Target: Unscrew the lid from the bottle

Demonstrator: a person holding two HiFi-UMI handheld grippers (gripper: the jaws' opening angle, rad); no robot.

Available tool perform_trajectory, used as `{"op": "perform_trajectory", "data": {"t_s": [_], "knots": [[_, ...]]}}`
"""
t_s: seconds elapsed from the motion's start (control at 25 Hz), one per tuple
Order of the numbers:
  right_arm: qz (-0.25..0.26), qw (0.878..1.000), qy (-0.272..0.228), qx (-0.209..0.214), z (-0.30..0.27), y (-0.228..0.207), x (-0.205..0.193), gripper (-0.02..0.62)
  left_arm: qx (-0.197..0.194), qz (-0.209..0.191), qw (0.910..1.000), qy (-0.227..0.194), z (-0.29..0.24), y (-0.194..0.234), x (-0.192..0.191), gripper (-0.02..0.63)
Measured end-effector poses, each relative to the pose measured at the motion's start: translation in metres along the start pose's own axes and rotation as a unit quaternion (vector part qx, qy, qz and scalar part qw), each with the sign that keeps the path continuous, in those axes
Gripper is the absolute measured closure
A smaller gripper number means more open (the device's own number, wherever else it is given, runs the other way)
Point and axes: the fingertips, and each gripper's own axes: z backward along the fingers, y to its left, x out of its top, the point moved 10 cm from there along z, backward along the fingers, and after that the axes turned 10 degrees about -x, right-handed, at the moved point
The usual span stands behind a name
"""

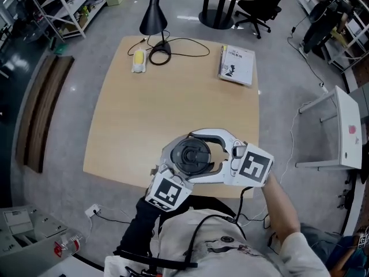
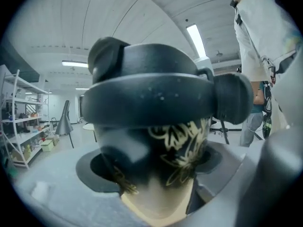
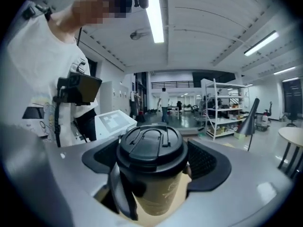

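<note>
The bottle (image 1: 192, 154) has a black lid (image 3: 150, 143) with a flip handle and a dark and tan body printed with gold flowers (image 2: 182, 145). It hangs upright over the near edge of the wooden table (image 1: 144, 126). My left gripper (image 2: 156, 174) is shut on the bottle's body below the lid, and its marker cube (image 1: 169, 193) shows toward me. My right gripper (image 3: 154, 164) reaches in from the right with its white jaws curved around the lid. Its dark pads (image 3: 208, 162) stand a little off the lid on both sides, so it is open.
At the table's far edge stand a black lamp (image 1: 153, 16) with a looped cable, a yellow and white object (image 1: 138, 61) and a booklet (image 1: 237, 64). A wooden bench (image 1: 43, 114) lies left of the table and a white stand (image 1: 346, 131) sits right of it.
</note>
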Motion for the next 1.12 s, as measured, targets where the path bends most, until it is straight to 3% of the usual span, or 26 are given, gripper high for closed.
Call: {"op": "perform_trajectory", "data": {"t_s": [0.12,0.2,0.32,0.4,0.48,0.6,0.68,0.76,0.8,0.88,0.96,1.04,1.12], "knots": [[0.036,0.997,0.002,0.069,0.014,0.004,0.014,0.137,-0.021,-0.009,0.9997,-0.002,-0.001,-0.017,0.018,0.179],[0.055,0.989,0.004,0.135,0.021,0.007,0.022,0.137,-0.058,-0.015,0.9982,-0.002,0.000,-0.029,0.025,0.181],[0.017,0.969,0.009,0.245,0.024,0.006,0.028,0.137,-0.132,0.013,0.9909,-0.024,-0.001,-0.044,0.032,0.179],[-0.010,0.963,0.032,0.268,0.019,0.002,0.030,0.137,-0.138,0.047,0.9882,-0.048,0.002,-0.044,0.032,0.179],[0.012,0.974,0.045,0.223,0.021,-0.001,0.035,0.129,-0.105,0.070,0.9902,-0.059,0.009,-0.038,0.029,0.179],[0.053,0.994,0.048,0.082,0.037,0.012,0.045,0.054,-0.020,0.077,0.9959,-0.043,0.017,-0.022,0.027,0.179],[0.052,0.998,0.041,-0.018,0.032,0.025,0.046,0.036,0.040,0.074,0.9961,-0.024,0.022,-0.011,0.033,0.179],[0.022,0.996,-0.005,-0.085,0.012,0.026,0.046,0.035,0.080,0.060,0.9949,-0.012,0.032,-0.003,0.039,0.179],[-0.011,0.995,-0.035,-0.091,0.005,0.021,0.046,0.032,0.088,0.045,0.9951,-0.003,0.036,0.000,0.041,0.179],[-0.054,0.995,-0.066,-0.053,0.004,0.014,0.047,0.105,0.078,-0.001,0.9966,0.024,0.037,-0.003,0.045,0.179],[-0.037,0.997,-0.063,-0.006,0.005,0.014,0.051,0.117,0.047,-0.027,0.9975,0.045,0.034,-0.008,0.047,0.179],[-0.027,0.997,-0.060,0.031,0.006,0.016,0.057,0.143,0.003,-0.033,0.9984,0.045,0.035,-0.011,0.049,0.179],[-0.036,0.992,-0.062,0.104,0.006,0.015,0.060,0.143,-0.072,-0.035,0.9964,0.029,0.039,-0.016,0.050,0.178]]}}
